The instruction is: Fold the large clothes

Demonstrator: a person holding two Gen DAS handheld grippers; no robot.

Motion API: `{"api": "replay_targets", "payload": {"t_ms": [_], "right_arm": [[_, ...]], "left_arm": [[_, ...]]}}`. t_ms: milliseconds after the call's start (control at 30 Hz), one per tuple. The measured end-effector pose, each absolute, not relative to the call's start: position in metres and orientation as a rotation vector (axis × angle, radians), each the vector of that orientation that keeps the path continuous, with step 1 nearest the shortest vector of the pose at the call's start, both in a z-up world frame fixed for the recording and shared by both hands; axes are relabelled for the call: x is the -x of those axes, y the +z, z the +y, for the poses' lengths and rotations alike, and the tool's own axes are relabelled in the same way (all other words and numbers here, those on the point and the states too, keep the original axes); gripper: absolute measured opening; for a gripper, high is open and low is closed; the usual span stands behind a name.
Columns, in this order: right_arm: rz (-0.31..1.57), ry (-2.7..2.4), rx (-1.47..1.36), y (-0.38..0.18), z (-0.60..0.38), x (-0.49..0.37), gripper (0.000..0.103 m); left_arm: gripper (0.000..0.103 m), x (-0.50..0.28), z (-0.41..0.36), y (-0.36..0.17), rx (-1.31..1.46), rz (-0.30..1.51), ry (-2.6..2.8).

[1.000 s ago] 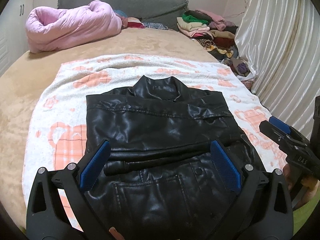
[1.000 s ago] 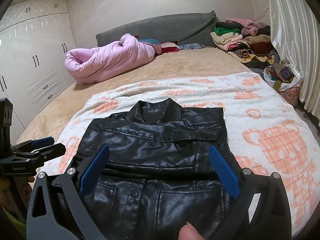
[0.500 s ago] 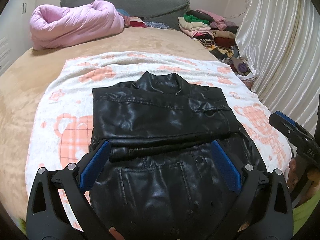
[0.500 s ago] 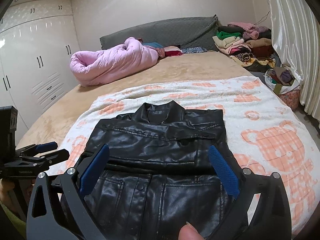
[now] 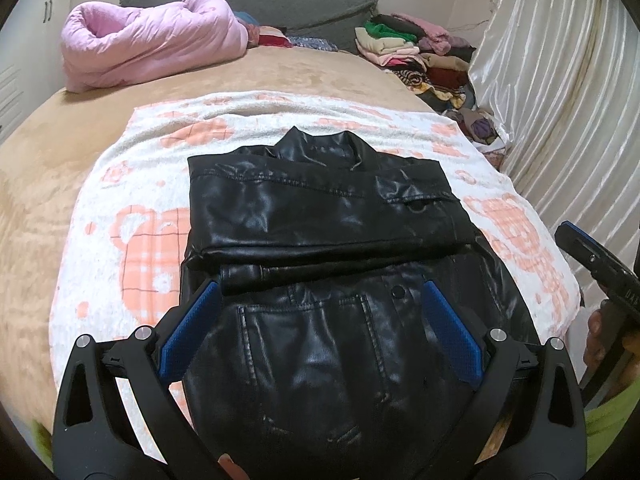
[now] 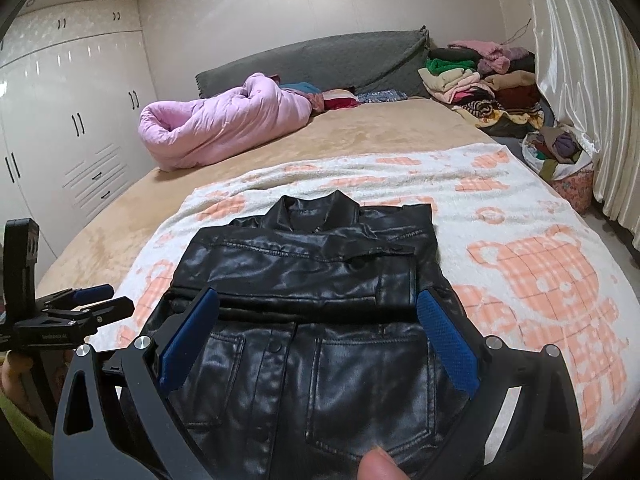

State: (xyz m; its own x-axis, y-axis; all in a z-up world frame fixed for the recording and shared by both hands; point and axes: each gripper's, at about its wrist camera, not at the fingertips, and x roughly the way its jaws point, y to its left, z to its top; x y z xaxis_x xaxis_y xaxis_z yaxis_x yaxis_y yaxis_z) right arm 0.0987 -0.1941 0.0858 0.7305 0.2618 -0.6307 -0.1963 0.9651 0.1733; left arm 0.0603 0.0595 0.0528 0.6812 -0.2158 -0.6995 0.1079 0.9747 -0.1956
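Note:
A black leather jacket (image 5: 320, 220) lies on a white blanket with orange bears (image 5: 132, 208) on the bed, collar at the far end and both sleeves folded across its front. It also shows in the right wrist view (image 6: 312, 280). My left gripper (image 5: 320, 296) is open and empty, held above the jacket's near half. My right gripper (image 6: 318, 304) is open and empty too, above the same half. Each gripper shows at the edge of the other's view: the right one (image 5: 588, 256), the left one (image 6: 92, 300).
A pink quilt (image 5: 152, 48) lies bundled at the head of the bed by a grey headboard (image 5: 280, 0). Piles of folded clothes (image 5: 412, 48) stand at the far right. A satin curtain (image 5: 560, 100) hangs on the right. White wardrobes (image 6: 60, 120) line the left wall.
Both grippers have pulled back and risen a little from the jacket, which now looks smaller and farther. The jacket itself has not moved.

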Motion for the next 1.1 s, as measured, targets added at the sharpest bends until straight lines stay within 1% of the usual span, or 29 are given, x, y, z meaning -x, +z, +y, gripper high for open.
{"api": "replay_targets", "payload": {"t_ms": [733,967,1100], "right_arm": [[0.765,0.242,-0.12,0.072,-0.217,-0.068,0.099],[0.798,0.237,-0.1,0.059,-0.225,-0.055,0.099],[0.847,0.227,-0.106,0.042,-0.236,-0.048,0.099]], "left_arm": [[0.093,-0.015,0.076,0.024,0.161,0.859,-0.166],[0.093,-0.003,0.084,0.015,0.174,0.883,-0.155],[0.093,0.004,0.09,0.003,0.169,0.91,-0.133]]}}
